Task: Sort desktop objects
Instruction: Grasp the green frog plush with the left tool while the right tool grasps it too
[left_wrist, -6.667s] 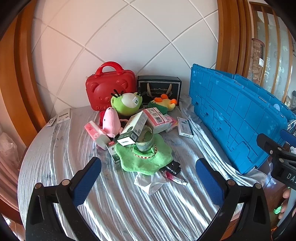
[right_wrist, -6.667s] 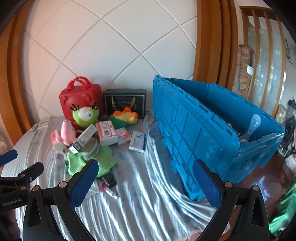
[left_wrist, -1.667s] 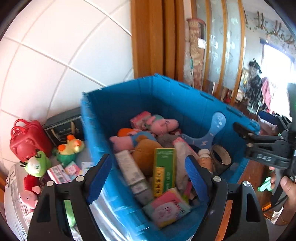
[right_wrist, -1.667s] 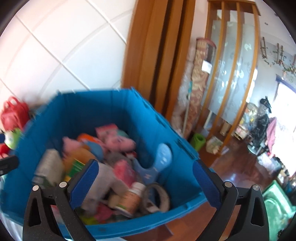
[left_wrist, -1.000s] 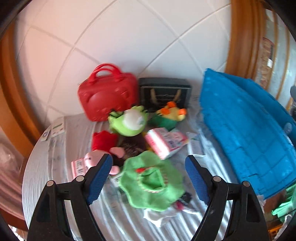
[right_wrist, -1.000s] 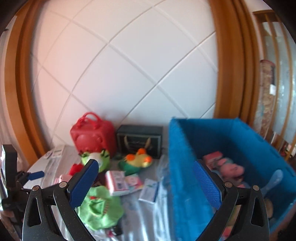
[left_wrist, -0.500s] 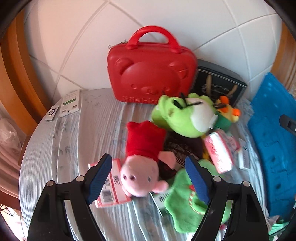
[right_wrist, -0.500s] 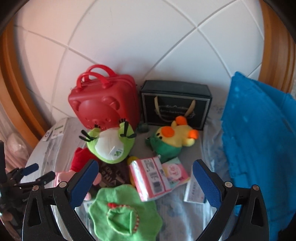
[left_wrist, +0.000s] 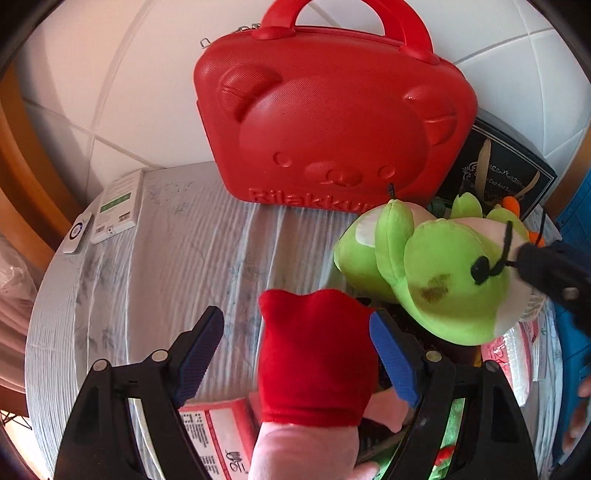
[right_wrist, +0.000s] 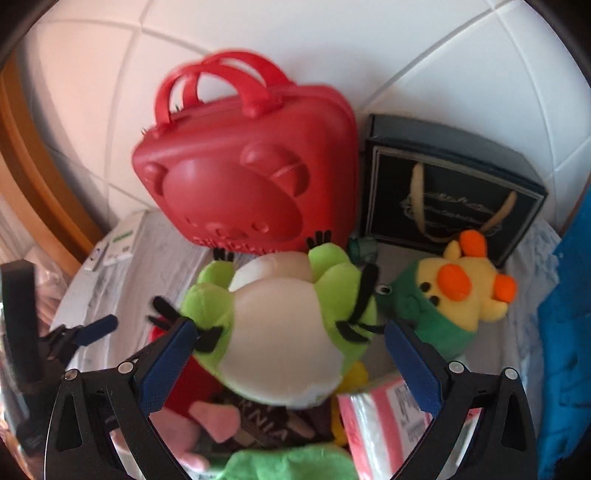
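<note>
Red-dressed pig plush (left_wrist: 314, 354) at lower centre sits between your open left gripper (left_wrist: 295, 354), the green frog plush (right_wrist: 280, 332) mid-frame between your open right gripper (right_wrist: 288, 365), both ungripped, so sorting remains unfinished.

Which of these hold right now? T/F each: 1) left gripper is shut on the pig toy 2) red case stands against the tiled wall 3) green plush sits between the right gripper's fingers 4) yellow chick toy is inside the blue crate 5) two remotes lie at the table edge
1. False. The left gripper is open; the pig toy lies between its fingers, ungripped.
2. True: red case.
3. True: green plush, right gripper open around it.
4. False. The chick toy sits on the table, beside the blue crate.
5. True: remotes.
</note>
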